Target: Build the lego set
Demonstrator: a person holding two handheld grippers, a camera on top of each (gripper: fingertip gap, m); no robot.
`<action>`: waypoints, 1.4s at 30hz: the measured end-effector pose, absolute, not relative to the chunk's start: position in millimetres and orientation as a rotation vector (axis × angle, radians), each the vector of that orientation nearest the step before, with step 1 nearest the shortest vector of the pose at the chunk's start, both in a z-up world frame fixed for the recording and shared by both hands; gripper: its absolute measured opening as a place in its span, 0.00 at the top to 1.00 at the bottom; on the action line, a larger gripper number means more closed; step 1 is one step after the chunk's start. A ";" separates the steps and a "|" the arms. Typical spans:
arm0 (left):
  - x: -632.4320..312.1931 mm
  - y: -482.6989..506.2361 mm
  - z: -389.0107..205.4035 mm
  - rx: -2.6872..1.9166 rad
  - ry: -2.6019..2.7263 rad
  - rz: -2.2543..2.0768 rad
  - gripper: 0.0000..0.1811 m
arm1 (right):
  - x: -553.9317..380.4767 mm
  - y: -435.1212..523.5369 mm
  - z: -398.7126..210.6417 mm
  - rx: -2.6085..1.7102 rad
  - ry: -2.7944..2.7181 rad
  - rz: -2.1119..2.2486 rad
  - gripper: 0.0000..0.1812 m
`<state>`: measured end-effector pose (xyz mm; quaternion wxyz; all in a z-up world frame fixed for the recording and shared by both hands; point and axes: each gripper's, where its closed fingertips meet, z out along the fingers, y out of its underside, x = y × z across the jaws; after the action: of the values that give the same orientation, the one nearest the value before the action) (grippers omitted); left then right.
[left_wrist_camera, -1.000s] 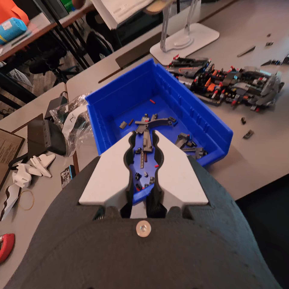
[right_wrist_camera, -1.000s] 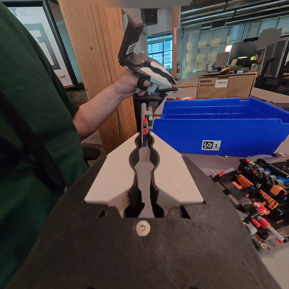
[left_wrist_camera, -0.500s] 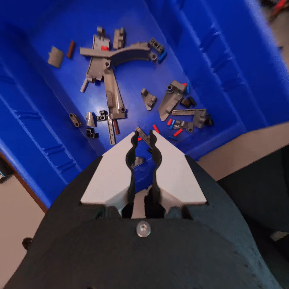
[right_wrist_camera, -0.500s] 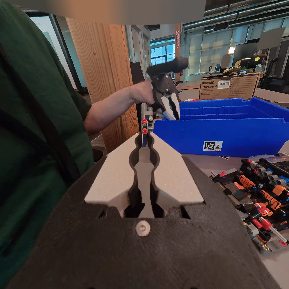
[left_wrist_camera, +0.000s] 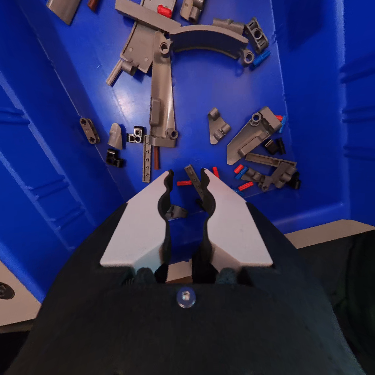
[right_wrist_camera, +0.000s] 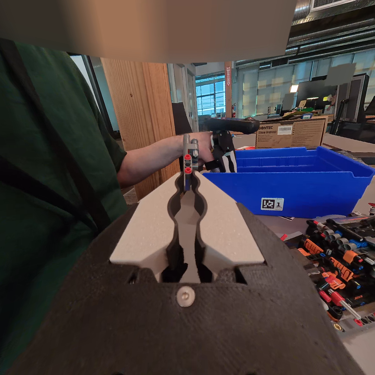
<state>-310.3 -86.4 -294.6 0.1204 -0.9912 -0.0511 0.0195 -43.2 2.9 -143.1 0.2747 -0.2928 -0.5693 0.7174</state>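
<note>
My left gripper (left_wrist_camera: 186, 171) is open and points down into the blue bin (left_wrist_camera: 40, 142), low over its floor. Between its fingertips lie a thin grey strip (left_wrist_camera: 195, 181) and a red pin (left_wrist_camera: 184, 183). Several loose grey, black, red and blue lego parts lie around, among them a long grey panel (left_wrist_camera: 162, 97) and a curved grey arch (left_wrist_camera: 209, 40). My right gripper (right_wrist_camera: 187, 174) is shut on a small grey lego piece with red pins (right_wrist_camera: 188, 160), held upright in the air. The left gripper also shows in the right wrist view (right_wrist_camera: 225, 154), dipping into the bin (right_wrist_camera: 294, 188).
A partly built dark lego model with orange and red parts (right_wrist_camera: 341, 259) lies on the table at the right of the right wrist view. A cardboard box (right_wrist_camera: 290, 132) stands behind the bin. A person in a green shirt (right_wrist_camera: 40, 162) fills the left. Spacing between my two grippers at the tips: around 30 centimetres.
My left gripper has gone from above the bin down into it, close over the loose parts, and its jaws have opened wider. My right gripper has kept still with its piece.
</note>
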 end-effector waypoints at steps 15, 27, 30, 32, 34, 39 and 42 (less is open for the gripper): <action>-308.6 -88.9 -306.6 -3.047 -0.210 0.026 0.95 | -39.1 6.5 -136.3 -0.777 -1.496 1.958 0.97; -308.7 -80.2 -294.3 -2.918 -0.167 0.023 0.97 | -33.7 12.0 -127.4 -0.762 -1.446 1.998 0.97; -311.3 -69.2 -273.1 -2.779 -0.187 -0.023 0.97 | -35.8 12.2 -129.8 -0.775 -1.457 1.984 0.97; -313.3 -63.0 -257.3 -2.688 -0.200 -0.036 0.97 | -38.6 12.6 -133.5 -0.800 -1.476 1.963 0.97; -308.2 -54.6 -238.5 -2.594 -0.168 -0.061 0.97 | -44.5 14.4 -144.7 -0.858 -1.539 1.876 0.97; -280.0 -28.6 -193.7 -2.421 -0.054 -0.110 0.97 | -39.2 16.1 -186.3 -0.986 -1.761 1.643 0.97; -257.7 -13.6 -174.8 -2.380 0.057 -0.061 0.97 | -25.3 27.2 -206.1 -1.086 -1.812 1.466 0.97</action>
<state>-257.7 -13.6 -174.8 0.3708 -0.9282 0.0223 -0.0239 -25.3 27.2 -206.1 0.2814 -0.4052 -0.6763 0.5470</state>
